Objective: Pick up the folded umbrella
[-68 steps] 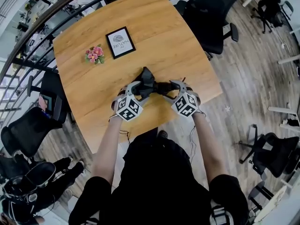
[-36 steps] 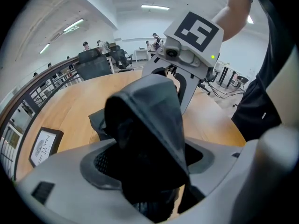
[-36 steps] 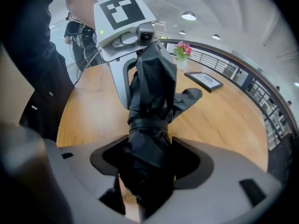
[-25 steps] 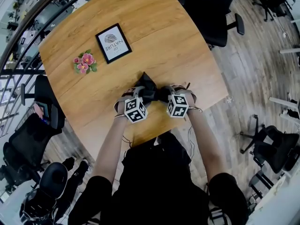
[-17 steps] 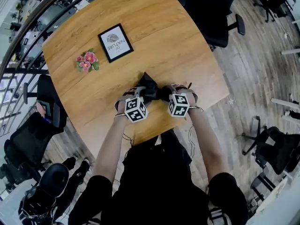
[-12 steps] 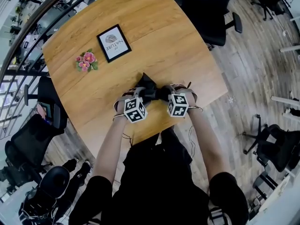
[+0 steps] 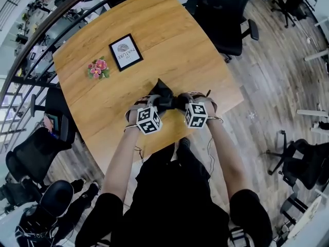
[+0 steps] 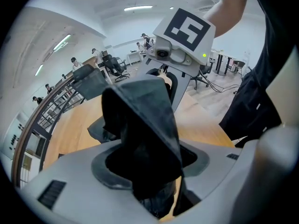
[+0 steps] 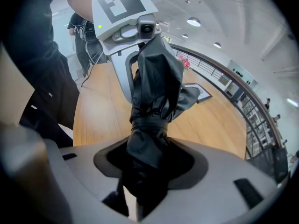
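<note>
The black folded umbrella hangs between my two grippers, just above the wooden table near its front edge. My left gripper has just been closing its jaws and is shut on the loose-fabric end. My right gripper is shut on the strapped, bundled end. In the left gripper view the pads press the dark cloth from both sides. The right gripper view shows the umbrella running from its jaws to the left gripper's marker cube.
A framed picture and a small bunch of pink flowers lie further back on the table. A black office chair stands behind the table, more chairs at the left, and a railing curves round the far side.
Since the oldest frame the two grippers have drawn closer together on the umbrella. Over the last second both keep their hold and lift it slightly off the table.
</note>
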Demonstrator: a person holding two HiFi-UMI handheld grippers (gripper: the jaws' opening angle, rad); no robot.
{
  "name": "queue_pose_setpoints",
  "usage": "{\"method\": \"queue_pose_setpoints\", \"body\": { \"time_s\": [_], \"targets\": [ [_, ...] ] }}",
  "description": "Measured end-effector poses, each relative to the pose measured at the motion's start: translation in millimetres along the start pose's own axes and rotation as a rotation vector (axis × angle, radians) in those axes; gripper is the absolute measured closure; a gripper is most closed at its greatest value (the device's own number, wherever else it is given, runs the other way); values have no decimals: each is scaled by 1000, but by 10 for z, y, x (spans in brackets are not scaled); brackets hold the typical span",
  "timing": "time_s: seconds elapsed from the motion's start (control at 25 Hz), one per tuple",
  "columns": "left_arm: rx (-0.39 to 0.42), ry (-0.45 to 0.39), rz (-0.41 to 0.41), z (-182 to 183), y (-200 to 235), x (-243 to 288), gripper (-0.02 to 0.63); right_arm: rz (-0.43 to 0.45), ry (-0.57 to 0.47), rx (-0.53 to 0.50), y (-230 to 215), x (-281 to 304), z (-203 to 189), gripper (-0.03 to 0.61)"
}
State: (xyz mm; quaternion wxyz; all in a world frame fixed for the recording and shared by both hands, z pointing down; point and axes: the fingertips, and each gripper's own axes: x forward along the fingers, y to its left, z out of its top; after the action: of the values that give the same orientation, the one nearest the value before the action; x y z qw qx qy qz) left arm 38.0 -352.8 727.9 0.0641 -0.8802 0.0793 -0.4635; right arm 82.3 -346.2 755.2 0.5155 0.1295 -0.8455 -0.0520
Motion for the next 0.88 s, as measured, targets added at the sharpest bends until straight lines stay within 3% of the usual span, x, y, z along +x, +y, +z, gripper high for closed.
{"method": "queue_pose_setpoints", "body": {
  "time_s": [0.88],
  "targets": [
    [73,-26,190,810,117,-746,344,-181,-12,-145,-292,-1039,276,348]
  ]
}}
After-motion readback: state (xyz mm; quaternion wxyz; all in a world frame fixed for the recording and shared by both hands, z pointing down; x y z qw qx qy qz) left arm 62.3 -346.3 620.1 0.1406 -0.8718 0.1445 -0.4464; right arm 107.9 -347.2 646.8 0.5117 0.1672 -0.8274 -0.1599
